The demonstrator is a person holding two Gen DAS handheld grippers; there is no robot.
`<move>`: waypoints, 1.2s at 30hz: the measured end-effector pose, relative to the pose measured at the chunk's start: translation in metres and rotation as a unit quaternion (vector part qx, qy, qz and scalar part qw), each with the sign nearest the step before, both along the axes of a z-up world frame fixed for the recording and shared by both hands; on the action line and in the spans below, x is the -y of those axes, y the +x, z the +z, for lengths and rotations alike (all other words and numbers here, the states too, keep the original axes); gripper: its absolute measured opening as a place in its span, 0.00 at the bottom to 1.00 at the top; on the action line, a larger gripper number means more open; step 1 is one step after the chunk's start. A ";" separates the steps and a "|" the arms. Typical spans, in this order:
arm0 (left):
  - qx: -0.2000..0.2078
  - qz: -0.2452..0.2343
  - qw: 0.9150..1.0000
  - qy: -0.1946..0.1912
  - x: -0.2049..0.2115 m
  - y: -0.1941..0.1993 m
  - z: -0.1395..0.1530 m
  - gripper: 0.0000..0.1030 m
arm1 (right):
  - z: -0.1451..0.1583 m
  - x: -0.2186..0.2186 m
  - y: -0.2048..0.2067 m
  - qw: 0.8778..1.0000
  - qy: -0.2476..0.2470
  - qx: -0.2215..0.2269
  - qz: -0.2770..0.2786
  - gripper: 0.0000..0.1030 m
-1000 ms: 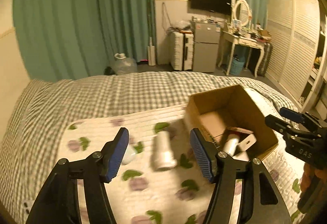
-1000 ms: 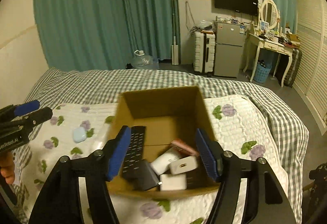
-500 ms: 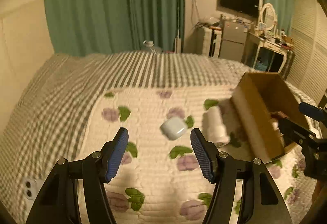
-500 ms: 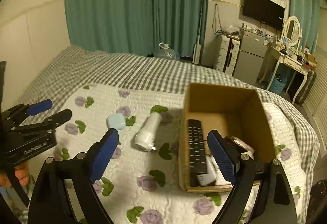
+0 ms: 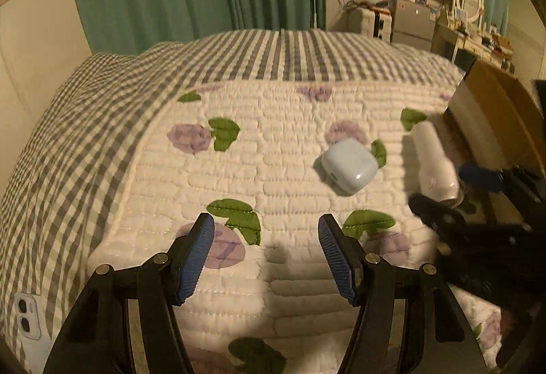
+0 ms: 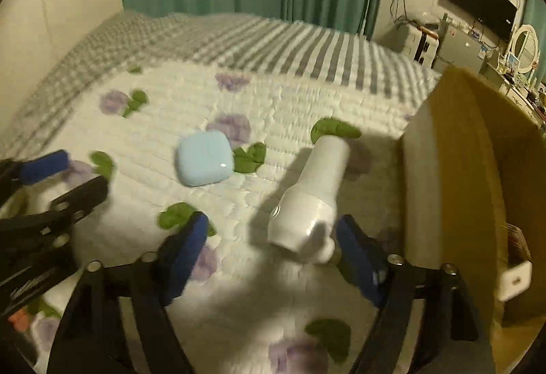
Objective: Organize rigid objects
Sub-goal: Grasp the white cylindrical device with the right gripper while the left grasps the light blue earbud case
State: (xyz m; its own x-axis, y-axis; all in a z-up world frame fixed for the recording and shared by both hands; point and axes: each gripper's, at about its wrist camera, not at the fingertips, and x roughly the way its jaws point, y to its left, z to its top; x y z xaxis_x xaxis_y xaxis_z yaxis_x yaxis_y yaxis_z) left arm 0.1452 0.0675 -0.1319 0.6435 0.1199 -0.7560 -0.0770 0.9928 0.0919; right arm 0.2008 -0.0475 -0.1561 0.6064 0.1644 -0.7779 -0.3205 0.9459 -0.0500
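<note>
A light blue earbud case (image 5: pixel 348 166) lies on the quilt, also in the right wrist view (image 6: pixel 204 162). A white cylindrical device (image 6: pixel 312 194) lies beside it, next to the cardboard box (image 6: pixel 467 176); it also shows in the left wrist view (image 5: pixel 433 160). My left gripper (image 5: pixel 266 258) is open and empty, a little short and left of the case. My right gripper (image 6: pixel 273 254) is open, low over the quilt, with the white device's near end just ahead of the gap, close to the right fingertip (image 6: pixel 355 246). The right gripper shows in the left view (image 5: pixel 477 199).
The box (image 5: pixel 494 114) stands at the right and holds a white charger (image 6: pixel 515 278). A white phone (image 5: pixel 29 316) lies at the bed's left edge. The flowered quilt (image 5: pixel 239 169) covers a checked bedspread. Curtains, a fridge and a dresser stand behind.
Both grippers have swung left and dropped toward the quilt. The box has slid to the right edge of both views. The case and white device now sit close in front.
</note>
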 end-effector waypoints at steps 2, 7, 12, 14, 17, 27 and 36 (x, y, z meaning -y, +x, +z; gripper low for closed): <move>-0.010 -0.001 1.000 -0.004 0.000 0.006 -0.005 0.64 | -0.010 -0.001 0.011 1.000 -0.016 0.004 -0.014 0.74; -0.008 -0.021 1.000 -0.004 0.009 0.014 -0.005 0.64 | -0.031 0.011 0.034 0.999 -0.001 -0.023 -0.033 0.61; -0.015 -0.050 0.999 -0.006 0.021 0.030 -0.007 0.64 | -0.022 0.016 0.035 1.000 0.005 0.000 -0.015 0.49; -0.024 -0.064 0.998 -0.016 0.024 0.041 -0.010 0.64 | -0.014 0.018 0.033 1.000 0.007 0.013 -0.014 0.49; -0.029 -0.082 0.996 -0.013 0.031 0.056 -0.015 0.64 | -0.008 0.025 0.035 1.000 0.020 0.018 -0.013 0.48; -0.025 -0.129 0.991 0.006 0.045 0.080 -0.029 0.64 | -0.005 0.026 0.041 0.999 0.029 0.019 -0.011 0.48; -0.010 -0.143 0.990 0.016 0.051 0.083 -0.035 0.50 | -0.006 0.023 0.046 1.000 0.011 0.015 -0.012 0.48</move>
State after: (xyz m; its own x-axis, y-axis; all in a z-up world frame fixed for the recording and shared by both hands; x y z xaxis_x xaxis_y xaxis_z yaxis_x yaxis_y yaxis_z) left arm 0.2283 0.0161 -0.1672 0.6396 -0.0412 -0.7676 0.2085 0.9704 0.1216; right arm 0.2464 -0.0706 -0.1617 0.6339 0.1666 -0.7553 -0.2971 0.9540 -0.0390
